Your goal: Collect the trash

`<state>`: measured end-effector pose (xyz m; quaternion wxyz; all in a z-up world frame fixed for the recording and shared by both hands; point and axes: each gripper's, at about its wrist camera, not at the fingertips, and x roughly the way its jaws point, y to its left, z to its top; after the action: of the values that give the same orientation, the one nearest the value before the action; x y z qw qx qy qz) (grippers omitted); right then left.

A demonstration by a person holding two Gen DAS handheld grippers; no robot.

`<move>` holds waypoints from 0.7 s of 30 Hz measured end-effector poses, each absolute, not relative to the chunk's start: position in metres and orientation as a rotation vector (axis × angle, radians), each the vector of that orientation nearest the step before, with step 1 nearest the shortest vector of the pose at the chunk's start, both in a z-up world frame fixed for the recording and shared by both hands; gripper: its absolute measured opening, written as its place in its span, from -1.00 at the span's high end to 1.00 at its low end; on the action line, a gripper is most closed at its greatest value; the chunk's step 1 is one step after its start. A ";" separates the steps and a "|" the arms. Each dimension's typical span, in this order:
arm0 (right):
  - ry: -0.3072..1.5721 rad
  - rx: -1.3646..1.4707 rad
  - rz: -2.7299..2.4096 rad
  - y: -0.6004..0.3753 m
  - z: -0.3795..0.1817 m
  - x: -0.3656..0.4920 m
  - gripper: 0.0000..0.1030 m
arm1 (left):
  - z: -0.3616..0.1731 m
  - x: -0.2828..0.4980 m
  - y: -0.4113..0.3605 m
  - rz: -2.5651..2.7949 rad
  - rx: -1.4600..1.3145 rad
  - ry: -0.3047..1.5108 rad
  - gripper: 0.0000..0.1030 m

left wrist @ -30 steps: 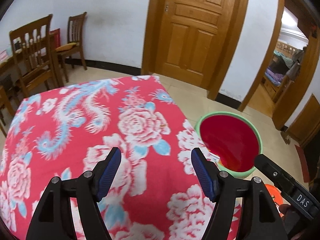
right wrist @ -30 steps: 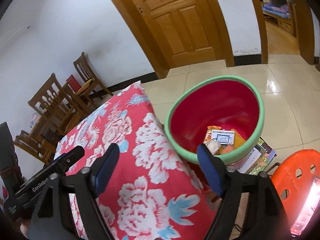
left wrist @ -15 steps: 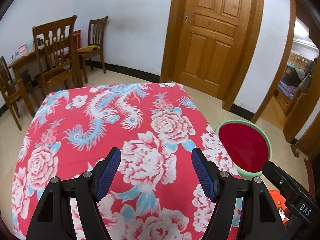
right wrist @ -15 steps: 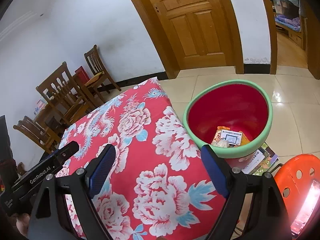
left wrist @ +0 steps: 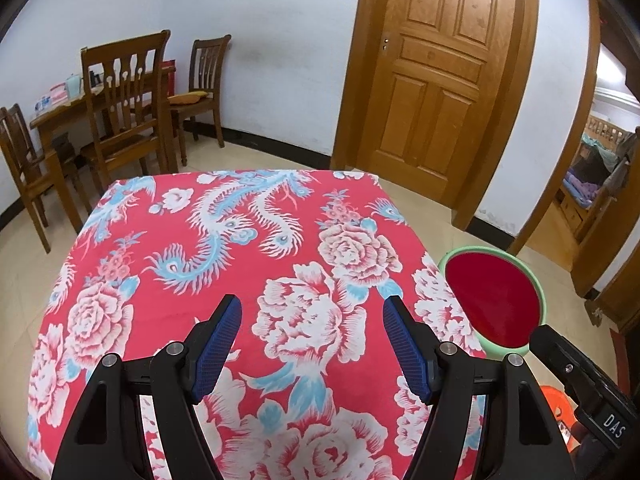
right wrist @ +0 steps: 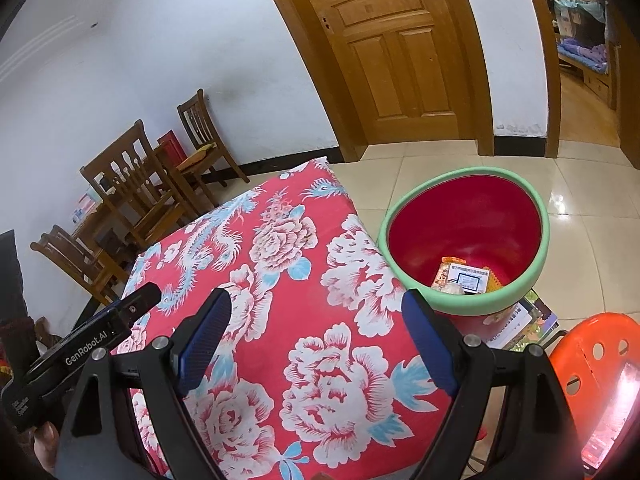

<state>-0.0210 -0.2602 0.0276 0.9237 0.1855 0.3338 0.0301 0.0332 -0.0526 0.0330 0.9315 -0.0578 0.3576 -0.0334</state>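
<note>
My left gripper [left wrist: 312, 308] hangs open over the table with the red flowered cloth [left wrist: 200, 240], nothing between its blue pads. My right gripper [right wrist: 316, 298] is open too and empty, above the cloth's [right wrist: 280, 280] right side. Beside the table's right edge stands a red bin with a green rim [right wrist: 464, 305], also seen as the bin [left wrist: 535, 292] in the left wrist view. Inside it lies trash [right wrist: 464, 278]: an orange wrapper, a white printed card and a crumpled scrap. No trash shows on the cloth.
An orange plastic stool [right wrist: 592, 360] stands right of the bin, with booklets [right wrist: 524, 328] on the floor under it. Wooden chairs and a dining table [left wrist: 120, 100] stand at the back left. A closed wooden door [left wrist: 436, 80] and an open doorway lie beyond.
Both grippers have drawn back and risen a little, so more of the tabletop shows and the bin looks smaller and farther off. The right jaws stand slightly wider. Both stay empty.
</note>
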 end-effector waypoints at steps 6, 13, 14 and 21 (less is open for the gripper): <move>0.684 0.381 0.061 -0.260 0.028 -0.021 -0.68 | 0.034 0.032 -0.053 -0.070 -0.119 0.729 -0.44; 0.686 0.382 0.062 -0.260 0.027 -0.021 -0.69 | 0.035 0.031 -0.053 -0.071 -0.119 0.727 -0.44; 0.685 0.382 0.062 -0.260 0.027 -0.021 -0.69 | 0.035 0.031 -0.053 -0.071 -0.120 0.726 -0.44; 0.686 0.383 0.062 -0.260 0.028 -0.022 -0.69 | 0.037 0.031 -0.054 -0.070 -0.120 0.728 -0.44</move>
<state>-0.0218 -0.2598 0.0280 0.9234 0.1865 0.3342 0.0301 0.0314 -0.0542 0.0370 0.9322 -0.0589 0.3555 -0.0343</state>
